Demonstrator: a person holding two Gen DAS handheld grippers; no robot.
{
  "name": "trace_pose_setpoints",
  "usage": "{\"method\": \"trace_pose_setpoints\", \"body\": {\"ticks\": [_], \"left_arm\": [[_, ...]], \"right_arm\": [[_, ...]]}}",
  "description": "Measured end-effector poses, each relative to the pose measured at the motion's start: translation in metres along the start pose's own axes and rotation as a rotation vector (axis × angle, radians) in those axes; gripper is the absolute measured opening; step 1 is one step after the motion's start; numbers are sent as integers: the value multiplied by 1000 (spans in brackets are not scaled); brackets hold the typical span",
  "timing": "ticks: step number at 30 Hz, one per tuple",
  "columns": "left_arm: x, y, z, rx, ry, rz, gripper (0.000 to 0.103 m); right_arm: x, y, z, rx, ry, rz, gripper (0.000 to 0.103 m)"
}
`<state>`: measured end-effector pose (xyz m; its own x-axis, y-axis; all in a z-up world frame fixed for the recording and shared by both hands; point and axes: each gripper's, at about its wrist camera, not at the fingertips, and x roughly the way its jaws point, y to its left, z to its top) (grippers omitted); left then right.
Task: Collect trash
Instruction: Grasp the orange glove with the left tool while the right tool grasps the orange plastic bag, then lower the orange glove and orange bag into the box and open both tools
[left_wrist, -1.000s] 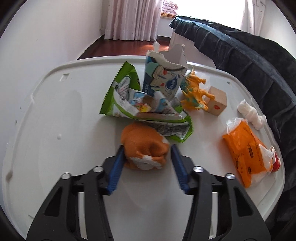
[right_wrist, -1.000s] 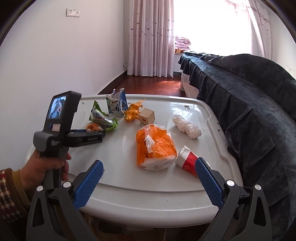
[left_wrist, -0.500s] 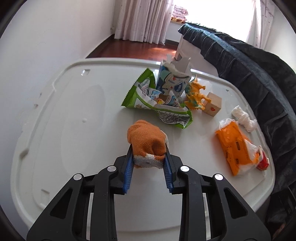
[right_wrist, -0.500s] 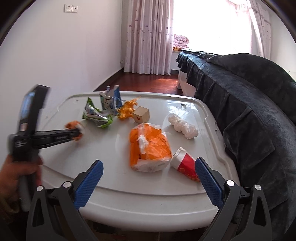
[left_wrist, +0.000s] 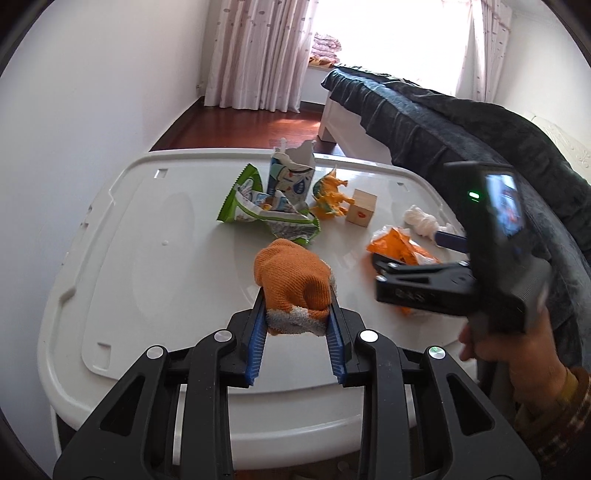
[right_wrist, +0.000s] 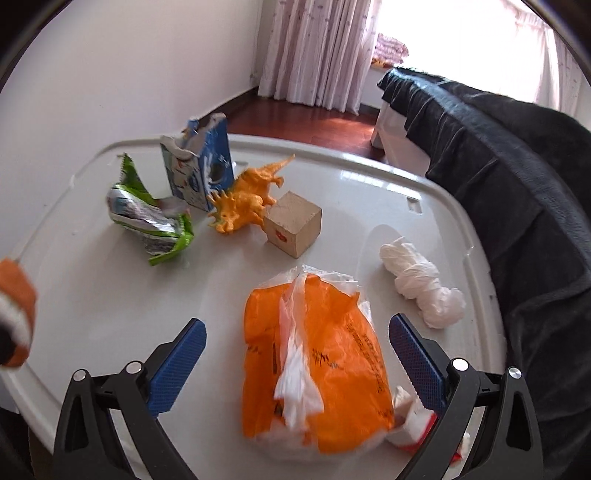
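Note:
My left gripper (left_wrist: 295, 306) is shut on an orange and white knitted sock (left_wrist: 291, 277), held a little above the white table (left_wrist: 129, 258). The sock also shows at the left edge of the right wrist view (right_wrist: 14, 291). My right gripper (right_wrist: 297, 325) is open, its blue pads on either side of an orange plastic bag (right_wrist: 332, 350) and not touching it. A crushed red and white cup (right_wrist: 413, 424) lies by the right finger. Farther back lie a green wrapper (right_wrist: 147, 218), a torn milk carton (right_wrist: 199, 170) and a white tissue wad (right_wrist: 421, 284).
An orange toy dinosaur (right_wrist: 247, 203) and a wooden block (right_wrist: 293, 223) stand mid-table. A dark blanket-covered bed (right_wrist: 517, 166) runs along the table's right side, a white wall along the left. A hand (left_wrist: 517, 350) holds the right gripper's handle at the near right.
The left gripper closed on the sock, lifted it off the table and drew back. The right gripper moved forward and down until its open fingers straddle the orange bag.

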<state>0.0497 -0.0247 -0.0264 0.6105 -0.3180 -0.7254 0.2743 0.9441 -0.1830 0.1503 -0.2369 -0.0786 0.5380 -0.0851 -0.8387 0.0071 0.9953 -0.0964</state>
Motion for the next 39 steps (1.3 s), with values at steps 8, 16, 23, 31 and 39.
{"method": "trace_pose_setpoints", "body": {"ticks": [8,16,23,31,39], "left_arm": [[-3,-5,-5,2,-3,-13,28],[-9,-6,-11,8,-1,-14,28],[-26,-10,-24,18,-1,-20,28],[-69,-10,-60,17,18,-28,28],[-94,-7,-118,17,106,-52,28]], "right_arm": [[30,-7,5,29,115,56,64],[-1,1,-1,29,68,126,37],[-48,17,-15,13,-6,151,37],[-136,41,-68,-11,-71,225,37],[-174,60,-155,-13,24,297,37]]}}
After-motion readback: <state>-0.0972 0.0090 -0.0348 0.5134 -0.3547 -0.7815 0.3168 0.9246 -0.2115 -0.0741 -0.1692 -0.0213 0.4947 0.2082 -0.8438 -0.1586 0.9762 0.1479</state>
